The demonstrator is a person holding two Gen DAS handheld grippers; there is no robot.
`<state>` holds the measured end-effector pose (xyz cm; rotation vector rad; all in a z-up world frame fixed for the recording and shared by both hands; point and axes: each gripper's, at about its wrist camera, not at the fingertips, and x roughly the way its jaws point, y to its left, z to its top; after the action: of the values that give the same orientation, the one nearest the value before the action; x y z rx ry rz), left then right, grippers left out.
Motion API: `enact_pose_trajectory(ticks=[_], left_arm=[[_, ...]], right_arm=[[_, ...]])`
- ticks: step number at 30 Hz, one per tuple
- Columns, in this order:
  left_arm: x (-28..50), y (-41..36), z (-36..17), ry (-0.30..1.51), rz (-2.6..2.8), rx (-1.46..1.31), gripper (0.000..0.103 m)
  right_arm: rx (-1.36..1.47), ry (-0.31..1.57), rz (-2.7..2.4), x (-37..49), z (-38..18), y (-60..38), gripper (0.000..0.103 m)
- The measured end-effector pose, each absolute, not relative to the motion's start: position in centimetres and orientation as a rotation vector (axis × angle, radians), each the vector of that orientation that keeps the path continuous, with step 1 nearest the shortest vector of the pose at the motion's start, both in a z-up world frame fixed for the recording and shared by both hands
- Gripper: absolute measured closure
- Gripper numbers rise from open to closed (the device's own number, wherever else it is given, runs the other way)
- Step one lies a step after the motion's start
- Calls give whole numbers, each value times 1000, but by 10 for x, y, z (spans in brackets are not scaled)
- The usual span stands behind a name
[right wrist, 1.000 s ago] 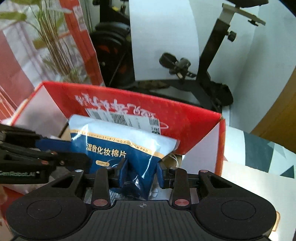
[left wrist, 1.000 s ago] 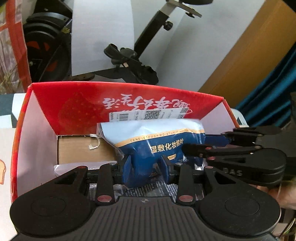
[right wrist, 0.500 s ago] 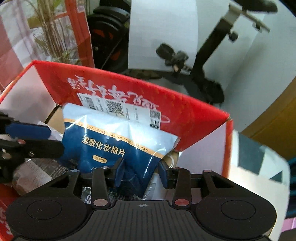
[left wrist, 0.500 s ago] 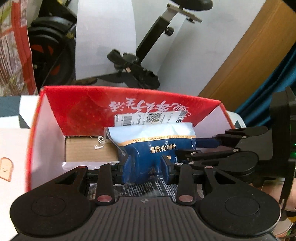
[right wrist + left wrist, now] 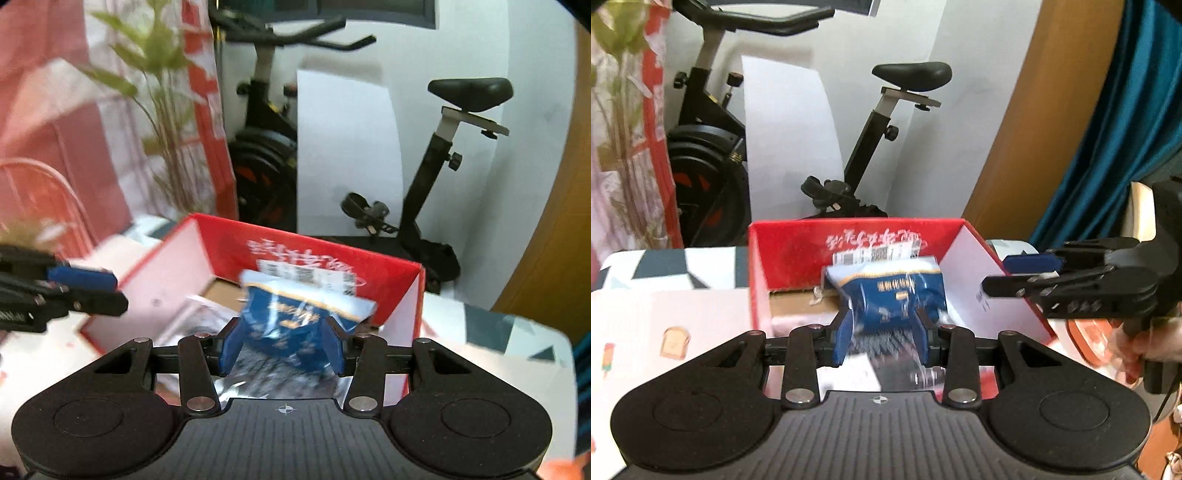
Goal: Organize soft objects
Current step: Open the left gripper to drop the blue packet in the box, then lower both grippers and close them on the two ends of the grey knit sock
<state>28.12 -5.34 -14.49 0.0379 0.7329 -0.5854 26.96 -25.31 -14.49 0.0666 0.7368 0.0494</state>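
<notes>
Your right gripper [image 5: 282, 345] is opening, pads clear of the blue pouch [image 5: 303, 317] lying ahead in the red box [image 5: 388, 273]. Your left gripper [image 5: 882, 338] stands apart too, the pouch just beyond it.

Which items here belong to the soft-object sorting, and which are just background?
Job:
blue cotton-pad pack
red box
left gripper
right gripper

Background:
exercise bike
plant
teal curtain

Black tool [image 5: 882, 332] – blue pads (silver screws).
</notes>
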Motion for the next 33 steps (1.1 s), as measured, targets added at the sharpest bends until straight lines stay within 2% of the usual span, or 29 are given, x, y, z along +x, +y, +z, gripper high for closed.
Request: enact_pose_trajectory(ticks=[10,12,17,19,24,33], left_arm=[[217,-4,-182,768,-489,10,62],[212,6,-193,775,-450,-7,57],[203,30,-218,816,-379,-56,56],[199,37,-228,818,-353,-43,52],[196,55,-247,853,-299,-80,51],[197,62,-267,885,-272,-86,50]], right_arm=[[170,664,53,178,-152,-221,58],[187,684,51,164,-164,-212,58],[215,775,43,137,-198,-198,55],[221,822,28,126,-213,-195,52],[260,941,25,97,-248,-192,50],[390,995,4,91,-277,-201,45]])
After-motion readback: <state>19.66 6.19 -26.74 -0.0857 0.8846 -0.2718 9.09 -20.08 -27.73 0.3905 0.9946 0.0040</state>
